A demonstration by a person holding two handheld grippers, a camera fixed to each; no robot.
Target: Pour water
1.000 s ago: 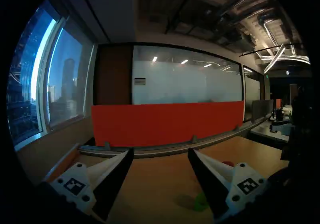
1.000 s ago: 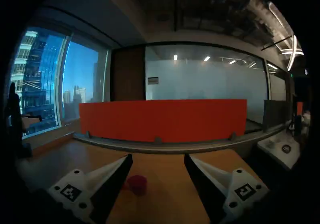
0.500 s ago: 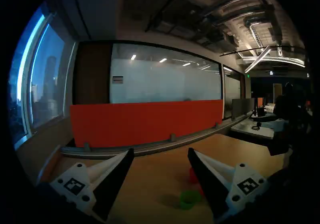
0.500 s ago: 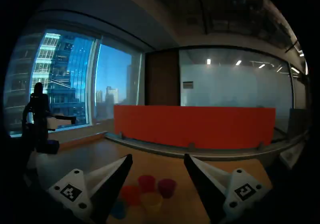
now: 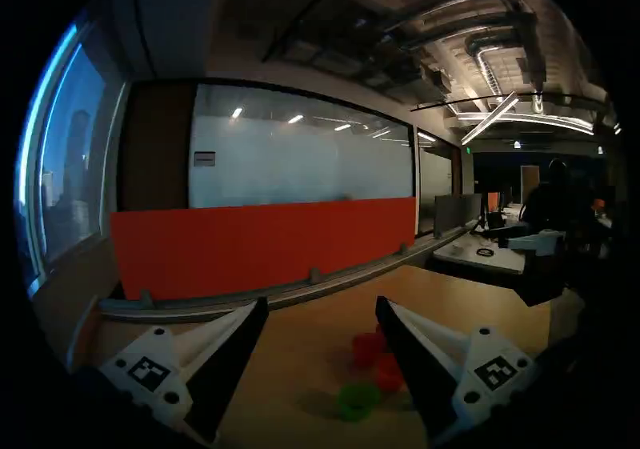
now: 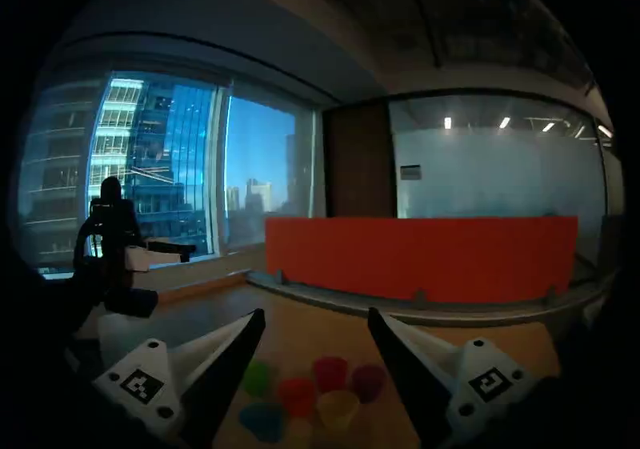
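A cluster of small coloured cups stands on the wooden desk (image 6: 496, 345). In the right gripper view I see a green cup (image 6: 257, 377), two red cups (image 6: 298, 394) (image 6: 330, 371), a magenta cup (image 6: 369, 381), a yellow cup (image 6: 338, 409) and a blue cup (image 6: 262, 418). My right gripper (image 6: 314, 313) hovers open just before them, with nothing between its fingers. The left gripper view has a green cup (image 5: 358, 399) and red cups (image 5: 368, 346) low between the fingers. My left gripper (image 5: 320, 301) is open and empty above the desk (image 5: 296, 353).
An orange divider panel (image 5: 264, 241) (image 6: 424, 257) runs along the desk's far edge, with a frosted glass wall behind it. Tall windows (image 6: 160, 177) line the left side. A dark figure holding a white device (image 6: 132, 258) stands at the left, and another desk (image 5: 488, 257) lies far right.
Both views have swung sideways: the left gripper view panned right, the right gripper view panned left. More cups have come into sight between each pair of fingers. Both grippers stayed open.
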